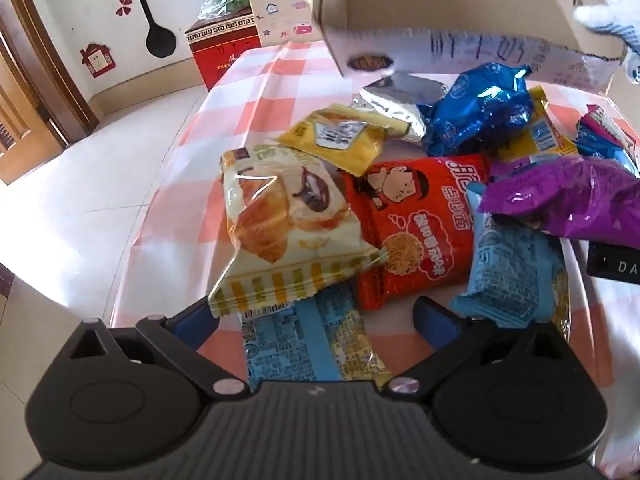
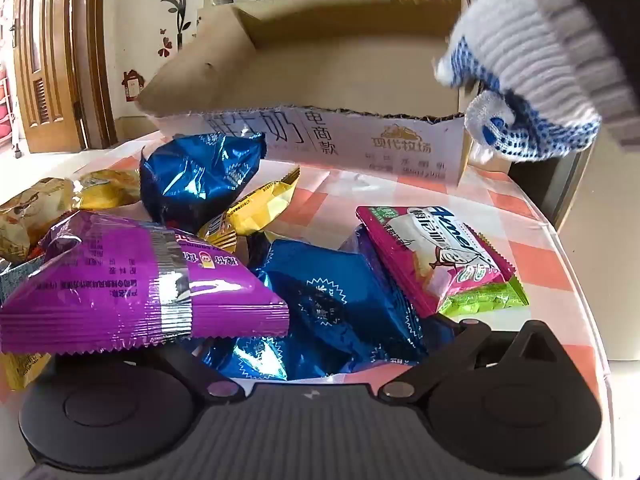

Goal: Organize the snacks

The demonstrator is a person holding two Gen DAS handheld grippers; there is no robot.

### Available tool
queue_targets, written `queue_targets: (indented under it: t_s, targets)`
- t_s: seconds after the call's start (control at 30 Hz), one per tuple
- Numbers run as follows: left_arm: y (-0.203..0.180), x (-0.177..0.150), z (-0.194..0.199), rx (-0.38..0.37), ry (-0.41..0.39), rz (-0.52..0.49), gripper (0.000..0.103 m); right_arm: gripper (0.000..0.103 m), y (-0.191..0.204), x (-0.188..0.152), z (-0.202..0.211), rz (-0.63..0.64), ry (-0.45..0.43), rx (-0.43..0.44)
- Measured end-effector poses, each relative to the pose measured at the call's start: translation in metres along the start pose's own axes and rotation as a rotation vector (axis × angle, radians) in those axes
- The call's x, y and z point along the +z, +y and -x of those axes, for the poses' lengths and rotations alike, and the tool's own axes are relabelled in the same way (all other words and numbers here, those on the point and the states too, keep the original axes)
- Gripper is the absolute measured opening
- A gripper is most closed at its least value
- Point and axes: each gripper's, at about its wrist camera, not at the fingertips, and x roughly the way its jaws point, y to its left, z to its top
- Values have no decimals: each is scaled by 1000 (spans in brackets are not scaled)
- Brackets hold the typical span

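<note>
- The table (image 1: 256, 68) wears a pink-and-white checked cloth and stands on a pale tiled floor; a wooden door (image 1: 24, 92) and a white wall with flower and house stickers close the room on the left.
- One open cardboard box (image 2: 320, 140) with printed characters on its front stands at the far edge of the table, and a hand in a white glove with blue dots (image 2: 520, 92) sits at its right corner. Beside the table, a red carton (image 1: 226, 52) is on the floor.
- Snacks counted in the pile: one croissant packet (image 1: 280, 232), one red noodle packet (image 1: 416, 232), one purple packet (image 2: 132, 284), one pink packet (image 2: 432, 256) lying on a green one (image 2: 484, 296), one silver packet (image 1: 394, 108), two light-blue packets (image 1: 512, 272) — and three dark-blue foil packs in the right wrist view.
- The left gripper (image 1: 316, 320) has its jaws spread wide and holds nothing; the croissant packet lies just ahead of them, over a light-blue packet that runs back between the fingers.
- The right gripper (image 2: 312, 344) is likewise wide and empty — a dark-blue foil pack (image 2: 340, 296) lies between its fingers, and the purple packet covers the left one.
</note>
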Motion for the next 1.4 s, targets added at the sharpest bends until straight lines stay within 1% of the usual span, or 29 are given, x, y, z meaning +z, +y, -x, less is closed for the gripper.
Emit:
queue_targets:
  t_s: [0.3, 0.33, 0.47, 0.53, 0.87, 1.0, 1.13, 1.27, 1.4]
  targets:
    - [-12, -6, 7, 14, -20, -34, 102, 103, 1, -1, 1, 17, 8, -10]
    - [-5, -8, 0, -8, -12, -23, 102, 103, 1, -1, 3, 17, 8, -9]
    - [-4, -11, 2, -14, -13, -19, 102, 103, 0, -1, 1, 15, 18, -8]
    - [1, -4, 0, -21, 4, -2, 102, 103, 1, 0, 0, 16, 21, -9]
    - [1, -2, -6, -15, 23, 38, 103, 103, 2, -1, 0, 14, 26, -9]
    - [1, -6, -4, -26, 27, 52, 102, 103, 0, -2, 2, 13, 25, -8]
    - [0, -7, 2, -33, 44, 54, 102, 103, 2, -1, 1, 15, 26, -9]
    - [-2, -5, 17, -27, 13, 35, 102, 103, 2, -2, 1, 15, 26, -9]
    - [0, 0, 31, -26, -11, 57, 102, 103, 2, -2, 1, 15, 26, -9]
